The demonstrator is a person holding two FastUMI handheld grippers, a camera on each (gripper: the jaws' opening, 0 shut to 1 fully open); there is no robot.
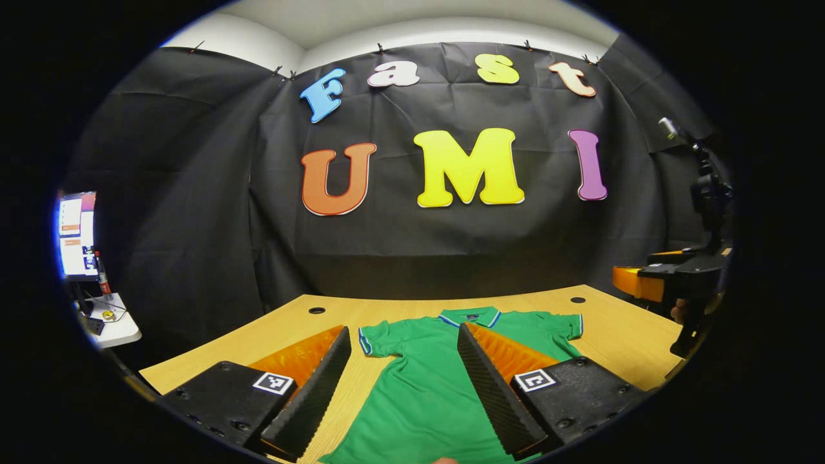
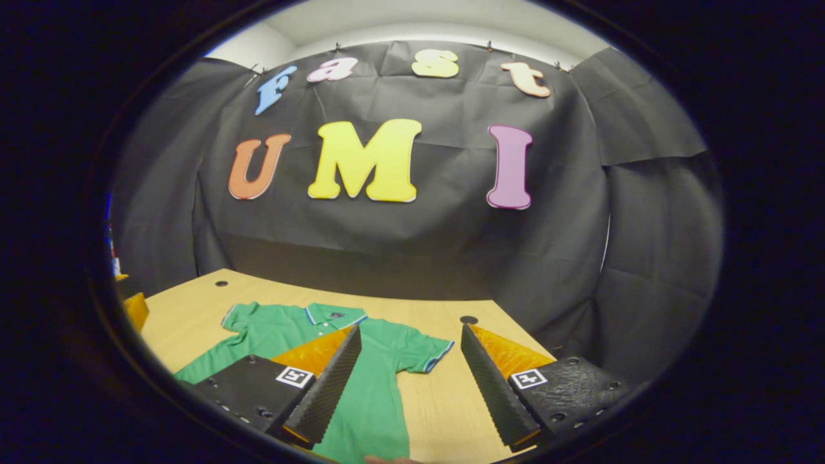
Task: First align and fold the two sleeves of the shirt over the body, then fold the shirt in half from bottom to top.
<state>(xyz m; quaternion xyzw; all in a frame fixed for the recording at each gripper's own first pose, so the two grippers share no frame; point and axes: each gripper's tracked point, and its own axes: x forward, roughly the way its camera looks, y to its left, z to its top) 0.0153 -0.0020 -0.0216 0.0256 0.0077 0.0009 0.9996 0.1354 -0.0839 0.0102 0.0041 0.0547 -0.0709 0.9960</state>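
A green polo shirt [image 1: 419, 386] with blue-and-white trim lies flat, face up, on the wooden table [image 1: 619, 328], collar at the far side and both short sleeves spread out. My left gripper [image 1: 403, 341] hovers open above the shirt's chest, nothing between its fingers. In the right gripper view the same shirt [image 2: 380, 380] lies left of centre. My right gripper [image 2: 409, 338] is open above the shirt's right sleeve [image 2: 425, 354] and the bare table beside it. The other gripper [image 1: 677, 277] and the hand holding it appear at the right edge of the left gripper view.
The table [image 2: 445, 412] has round cable holes [image 1: 316, 310] near its far corners and ends at the black cloth wall. A monitor [image 1: 77, 235] and a small white side table with clutter stand off to the left.
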